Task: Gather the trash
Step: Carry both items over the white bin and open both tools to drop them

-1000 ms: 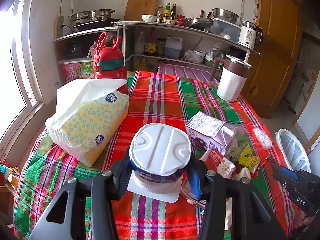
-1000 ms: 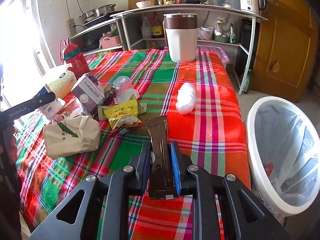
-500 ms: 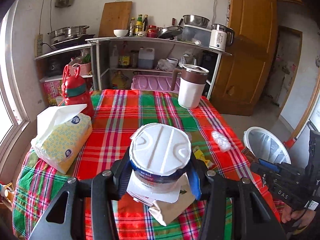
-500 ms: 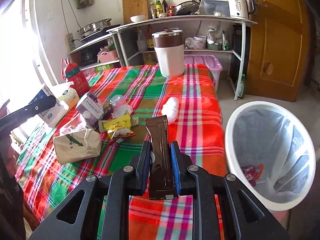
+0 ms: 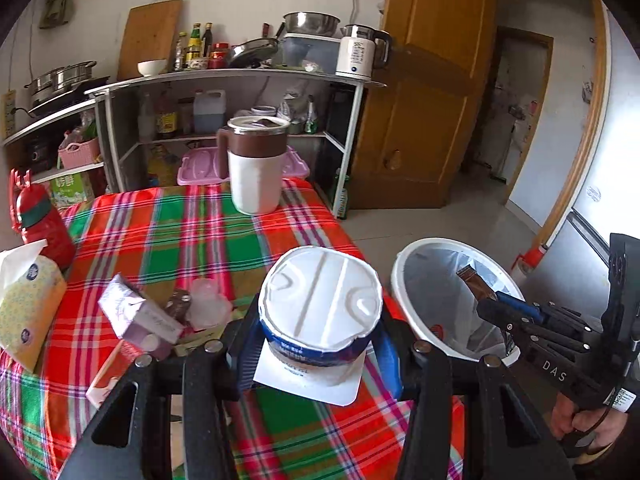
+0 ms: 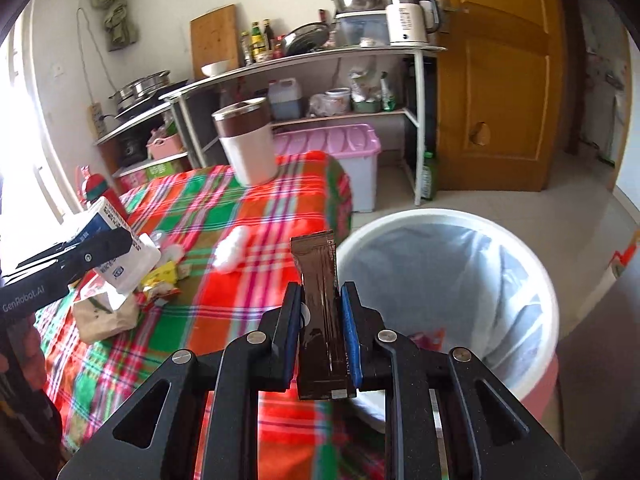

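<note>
gripping a brown wrapper (image 6: 322, 316), the right gripper (image 6: 320, 320) hangs at the bin (image 6: 532, 280) rim; the left gripper (image 5: 318, 344) clamps a yogurt cup (image 5: 318, 312) over the table (image 5: 168, 240).

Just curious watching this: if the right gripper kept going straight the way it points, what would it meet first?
Probably the white plastic-lined trash bin: the right gripper, shut on a brown snack wrapper, points toward its near rim, though depth is unclear.

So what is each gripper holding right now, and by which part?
Left gripper clamps a yogurt cup by its opposite sides, below the rim. Right gripper pinches a brown wrapper across its lower half.
</note>
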The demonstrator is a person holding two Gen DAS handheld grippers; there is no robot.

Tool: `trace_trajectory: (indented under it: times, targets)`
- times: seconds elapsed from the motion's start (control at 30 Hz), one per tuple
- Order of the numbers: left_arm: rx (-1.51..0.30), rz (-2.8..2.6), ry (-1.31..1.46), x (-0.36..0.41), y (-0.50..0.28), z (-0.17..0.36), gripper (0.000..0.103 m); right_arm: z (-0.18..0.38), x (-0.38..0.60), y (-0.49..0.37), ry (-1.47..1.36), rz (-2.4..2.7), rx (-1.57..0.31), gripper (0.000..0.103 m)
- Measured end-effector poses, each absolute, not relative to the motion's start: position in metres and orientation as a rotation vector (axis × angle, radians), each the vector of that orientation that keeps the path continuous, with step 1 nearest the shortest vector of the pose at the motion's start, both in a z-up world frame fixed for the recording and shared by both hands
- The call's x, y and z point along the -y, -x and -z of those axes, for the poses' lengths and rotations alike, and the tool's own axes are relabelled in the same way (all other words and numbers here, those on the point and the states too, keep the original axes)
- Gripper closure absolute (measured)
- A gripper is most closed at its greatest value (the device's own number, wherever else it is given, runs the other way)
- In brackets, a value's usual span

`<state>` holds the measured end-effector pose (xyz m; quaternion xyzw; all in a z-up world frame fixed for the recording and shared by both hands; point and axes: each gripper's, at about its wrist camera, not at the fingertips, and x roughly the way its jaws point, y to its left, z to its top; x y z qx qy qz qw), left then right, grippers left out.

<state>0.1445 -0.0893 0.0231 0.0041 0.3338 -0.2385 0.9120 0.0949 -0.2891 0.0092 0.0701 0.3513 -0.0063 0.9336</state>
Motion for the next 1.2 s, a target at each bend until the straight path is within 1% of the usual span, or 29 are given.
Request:
trace_trajectory:
  times: [0.23,0.47,0.7,0.93,0.97,1.0,1.03,1.07,1.1,1.2]
  targets:
    - [-0.718,0.601,-0.06,0.156,-0.145,-0.014,0.051,0.0,0.336,-0.091,-0.166,0.089,-0.748,0.082]
    - [-0.77,0.636,-0.112,0.205,-0.144,0.006,0.051,0.017,0.372,-0.093,-0.178,0.154,-0.794,0.082]
    - [-0.786,0.647,-0.153,0.232,-0.144,0.017,0.051,0.033,0.39,-0.099,-0.168,0.195,-0.836,0.082]
    - [-0.822,0.646,-0.153,0.242,-0.15,0.024,0.051,0.041,0.394,-0.104,-0.141,0.238,-0.86,0.081]
    - [-0.818,0.651,-0.154,0.242,-0.151,0.024,0.048,0.042,0.394,-0.104,-0.137,0.239,-0.861,0.081]
    - [-0.814,0.654,-0.154,0.243,-0.15,0.024,0.045,0.041,0.394,-0.104,-0.132,0.24,-0.86,0.078]
    - [-0.812,0.655,-0.152,0.243,-0.149,0.023,0.039,0.041,0.393,-0.104,-0.129,0.241,-0.859,0.075]
    - [-0.809,0.655,-0.147,0.242,-0.15,0.023,0.037,0.04,0.392,-0.104,-0.125,0.243,-0.858,0.067]
    - [-0.811,0.655,-0.142,0.241,-0.15,0.022,0.037,0.038,0.392,-0.103,-0.125,0.244,-0.853,0.062]
    - [-0.798,0.65,-0.133,0.236,-0.148,0.018,0.037,0.032,0.389,-0.098,-0.125,0.245,-0.832,0.061]
